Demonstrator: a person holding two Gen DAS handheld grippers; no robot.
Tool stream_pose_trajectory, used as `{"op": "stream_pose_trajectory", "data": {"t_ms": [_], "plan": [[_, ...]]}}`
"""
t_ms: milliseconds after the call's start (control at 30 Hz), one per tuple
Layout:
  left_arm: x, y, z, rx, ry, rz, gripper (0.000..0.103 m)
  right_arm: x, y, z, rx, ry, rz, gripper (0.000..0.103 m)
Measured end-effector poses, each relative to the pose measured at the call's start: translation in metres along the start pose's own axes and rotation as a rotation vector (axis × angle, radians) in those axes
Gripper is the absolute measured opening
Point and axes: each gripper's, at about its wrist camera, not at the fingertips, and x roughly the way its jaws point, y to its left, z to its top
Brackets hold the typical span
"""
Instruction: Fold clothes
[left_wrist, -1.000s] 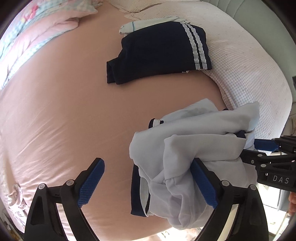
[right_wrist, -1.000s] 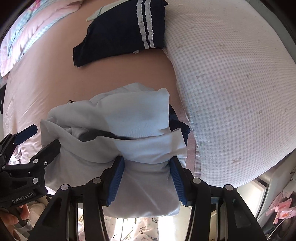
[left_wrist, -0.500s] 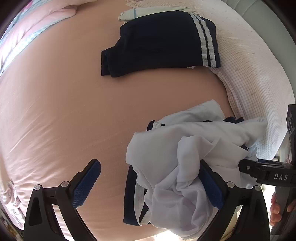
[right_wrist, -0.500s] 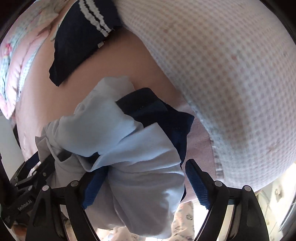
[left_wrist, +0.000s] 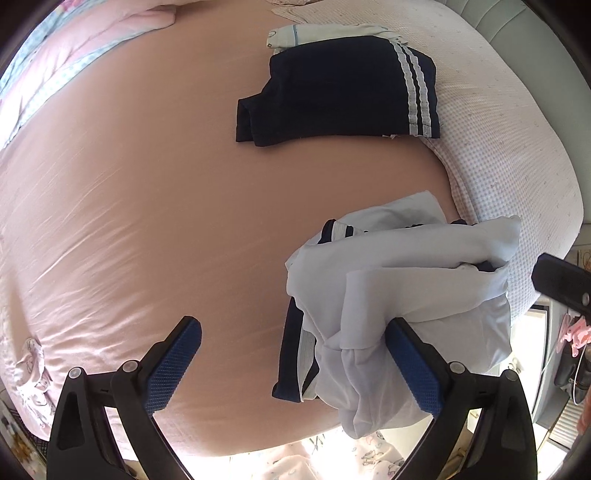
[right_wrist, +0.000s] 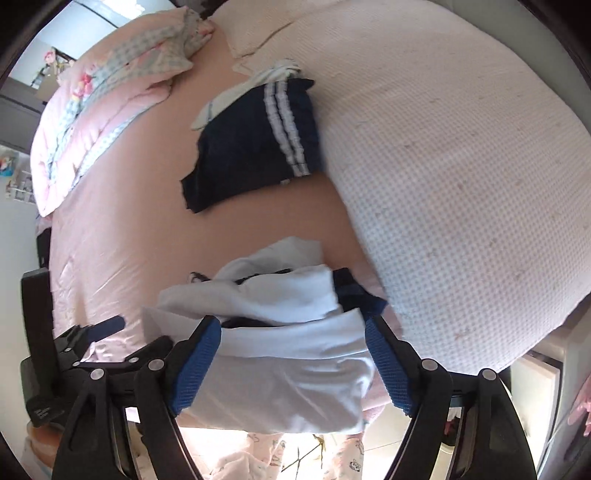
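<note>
We are between folds on the pale blue garment (left_wrist: 402, 280), which lies bunched near the bed's (left_wrist: 147, 221) front edge, just below the folded navy skirt (left_wrist: 343, 99); our left claw (left_wrist: 291, 365) stands wide open, its right pad touching the cloth but pinching nothing; our right claw (right_wrist: 293, 363) straddles the hem, its jaws closing slightly yet apparently not pressing; next, we judge, each claw must find an edge and spread the garment flat.
</note>
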Motion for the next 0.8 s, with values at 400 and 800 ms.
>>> {"op": "stream_pose_trajectory", "data": {"t_ms": [400,800], "plan": [[0.022,0.011,0.008,-0.059,-0.025,-0.023,0.103,0.053,0.016,-0.001,0.005,0.041,-0.024,0.058],[0.019,0.018,0.024,-0.072,0.016,-0.063,0.103,0.045,0.028,0.005,0.033,0.064,-0.083,0.058]]}}
